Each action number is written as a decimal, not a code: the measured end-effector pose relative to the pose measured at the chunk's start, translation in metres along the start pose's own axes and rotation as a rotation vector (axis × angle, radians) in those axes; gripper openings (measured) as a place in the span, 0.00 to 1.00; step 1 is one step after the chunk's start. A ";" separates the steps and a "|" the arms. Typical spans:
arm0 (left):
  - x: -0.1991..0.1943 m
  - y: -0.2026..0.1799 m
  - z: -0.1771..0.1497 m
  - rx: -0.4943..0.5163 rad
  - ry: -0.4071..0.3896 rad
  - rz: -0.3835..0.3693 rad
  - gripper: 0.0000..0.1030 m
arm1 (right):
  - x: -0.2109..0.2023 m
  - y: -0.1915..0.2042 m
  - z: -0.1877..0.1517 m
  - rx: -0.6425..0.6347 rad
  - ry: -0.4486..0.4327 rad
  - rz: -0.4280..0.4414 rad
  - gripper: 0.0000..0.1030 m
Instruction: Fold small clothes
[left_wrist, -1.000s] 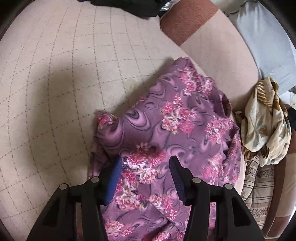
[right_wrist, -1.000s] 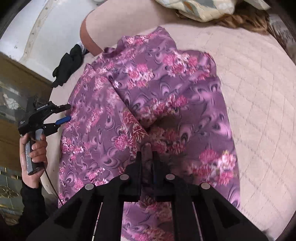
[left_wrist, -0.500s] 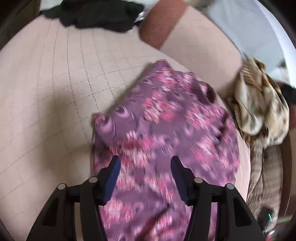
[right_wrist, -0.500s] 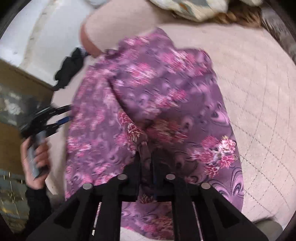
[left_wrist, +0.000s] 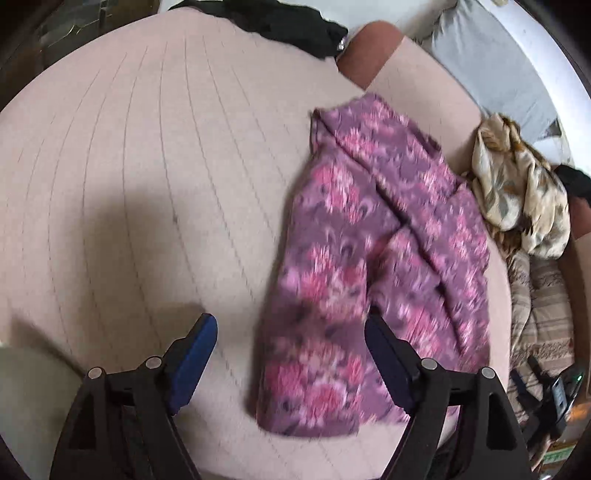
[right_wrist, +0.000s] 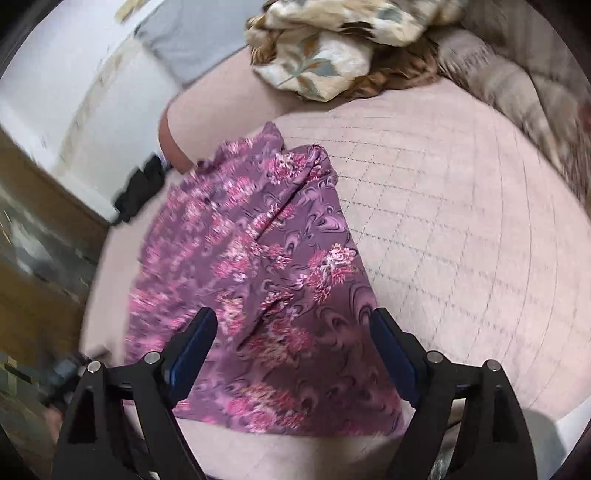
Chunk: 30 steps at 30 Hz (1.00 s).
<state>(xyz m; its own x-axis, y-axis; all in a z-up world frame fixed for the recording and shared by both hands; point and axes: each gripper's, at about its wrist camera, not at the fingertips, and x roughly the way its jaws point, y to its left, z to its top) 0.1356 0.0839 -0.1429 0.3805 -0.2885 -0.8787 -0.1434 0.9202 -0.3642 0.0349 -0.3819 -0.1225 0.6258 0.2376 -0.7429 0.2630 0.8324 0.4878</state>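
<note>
A purple garment with pink flowers (left_wrist: 373, 266) lies folded on the beige quilted bed (left_wrist: 155, 177). In the left wrist view my left gripper (left_wrist: 290, 330) hovers above its near left edge, jaws still opening, pads clear of the cloth. In the right wrist view the same purple garment (right_wrist: 266, 266) lies below my right gripper (right_wrist: 293, 326), whose jaws are also opening; the cloth shows between the blue pads (right_wrist: 194, 343) but they do not press it. The picture is blurred by motion.
A cream leaf-print cloth (left_wrist: 524, 192) and striped bedding (left_wrist: 543, 306) are heaped at the right edge of the bed. A black garment (left_wrist: 280, 20) lies at the far side. The same cream cloth (right_wrist: 332, 48) tops the right wrist view.
The right gripper let go of the purple cloth and opened wide, drawing back. The left gripper widened and slid left off the garment, which now lies folded flat.
</note>
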 end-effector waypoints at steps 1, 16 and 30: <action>0.001 -0.005 -0.003 0.020 0.006 0.006 0.83 | 0.002 -0.002 0.000 0.018 0.002 -0.021 0.82; 0.011 -0.027 -0.024 0.165 0.056 0.063 0.06 | 0.068 0.007 -0.022 -0.057 0.280 -0.345 0.07; 0.003 -0.046 -0.047 0.374 0.125 0.266 0.25 | 0.033 0.002 -0.008 -0.111 0.275 -0.400 0.07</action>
<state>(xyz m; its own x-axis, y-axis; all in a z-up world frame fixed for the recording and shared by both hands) 0.1009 0.0284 -0.1433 0.2585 -0.0380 -0.9653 0.1263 0.9920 -0.0052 0.0506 -0.3682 -0.1492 0.2709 -0.0004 -0.9626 0.3537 0.9301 0.0992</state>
